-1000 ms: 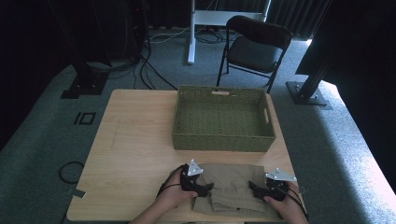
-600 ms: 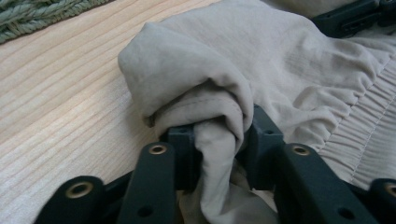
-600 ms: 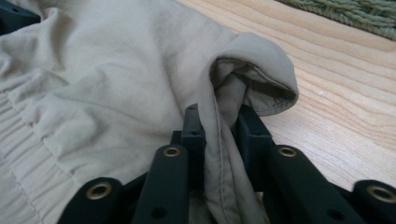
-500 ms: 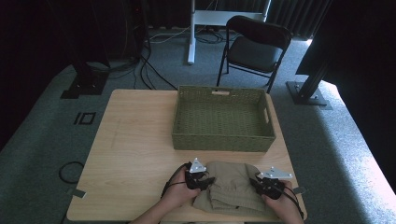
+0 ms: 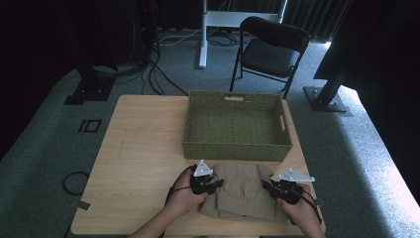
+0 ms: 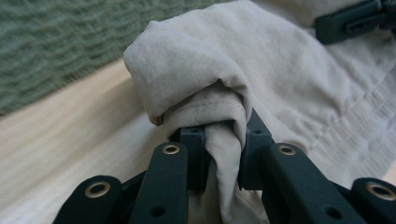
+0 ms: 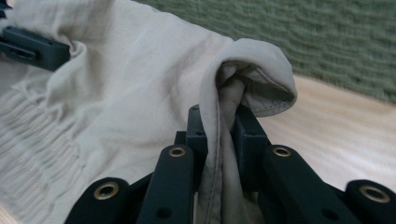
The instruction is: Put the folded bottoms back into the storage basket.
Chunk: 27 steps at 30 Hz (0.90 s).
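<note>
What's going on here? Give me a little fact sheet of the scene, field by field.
Work in hand: a folded beige garment gripped at both sides
Left gripper: jaws have just closed, shut on a bunched fold of the garment's left edge
Right gripper: shut on the garment's right edge, cloth pinched between its fingers
Basket: green woven, just beyond the garment, nothing inside
Table: light wood
Background: black folding chair on grey carpet

Garment (image 6: 280,70): beige woven cloth, matt, creased, with a stitched hem and a ribbed gathered band. Basket (image 5: 236,124): green woven fibre, rough. Table (image 5: 143,148): pale wood-grain, smooth. Gripper links looked matt black plastic with brass-coloured rivets.
</note>
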Motion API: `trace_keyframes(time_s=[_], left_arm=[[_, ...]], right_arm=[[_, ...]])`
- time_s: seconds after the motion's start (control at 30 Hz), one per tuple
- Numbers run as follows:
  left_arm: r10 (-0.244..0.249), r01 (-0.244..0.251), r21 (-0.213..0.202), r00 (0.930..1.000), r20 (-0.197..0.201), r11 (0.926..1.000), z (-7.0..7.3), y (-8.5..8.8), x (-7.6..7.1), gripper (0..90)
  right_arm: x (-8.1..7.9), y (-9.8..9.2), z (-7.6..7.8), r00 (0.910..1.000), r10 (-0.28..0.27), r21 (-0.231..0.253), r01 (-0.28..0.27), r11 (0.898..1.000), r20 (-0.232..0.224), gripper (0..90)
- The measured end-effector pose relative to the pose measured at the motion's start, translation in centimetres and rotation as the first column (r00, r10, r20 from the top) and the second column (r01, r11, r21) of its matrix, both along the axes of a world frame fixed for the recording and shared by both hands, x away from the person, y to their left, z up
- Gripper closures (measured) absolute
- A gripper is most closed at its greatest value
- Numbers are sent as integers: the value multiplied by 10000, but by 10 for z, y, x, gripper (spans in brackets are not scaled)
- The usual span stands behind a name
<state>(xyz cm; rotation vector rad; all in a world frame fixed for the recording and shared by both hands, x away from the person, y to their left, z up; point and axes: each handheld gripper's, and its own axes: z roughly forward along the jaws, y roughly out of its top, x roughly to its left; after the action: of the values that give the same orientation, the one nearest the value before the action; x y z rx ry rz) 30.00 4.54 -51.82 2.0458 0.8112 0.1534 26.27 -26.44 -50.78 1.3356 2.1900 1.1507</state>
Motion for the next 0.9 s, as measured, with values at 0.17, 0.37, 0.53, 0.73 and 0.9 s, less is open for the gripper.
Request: trace_keyframes(time_s=[0.17,0.37,0.53,0.73,0.9], left_arm=[[115,-114,-319,9999,20,9994,13,7,1,779],[119,-113,-536,9999,101,9985,28,13,4,779],[79,-61,-536,9994,323,9985,37,17,6,779],[31,12,-620,9976,691,9981,52,21,10,779],[3,73,-858,9961,882,9963,68,23,17,779]], right_arm=[[2,4,12,9995,219,198,-223,9996,210,795],[6,7,28,9982,357,407,-378,9985,491,795],[9,9,42,9954,519,303,-544,9981,801,795],[13,10,57,9918,504,570,-575,9967,1178,794],[18,9,70,9884,482,670,-583,9961,1437,795]])
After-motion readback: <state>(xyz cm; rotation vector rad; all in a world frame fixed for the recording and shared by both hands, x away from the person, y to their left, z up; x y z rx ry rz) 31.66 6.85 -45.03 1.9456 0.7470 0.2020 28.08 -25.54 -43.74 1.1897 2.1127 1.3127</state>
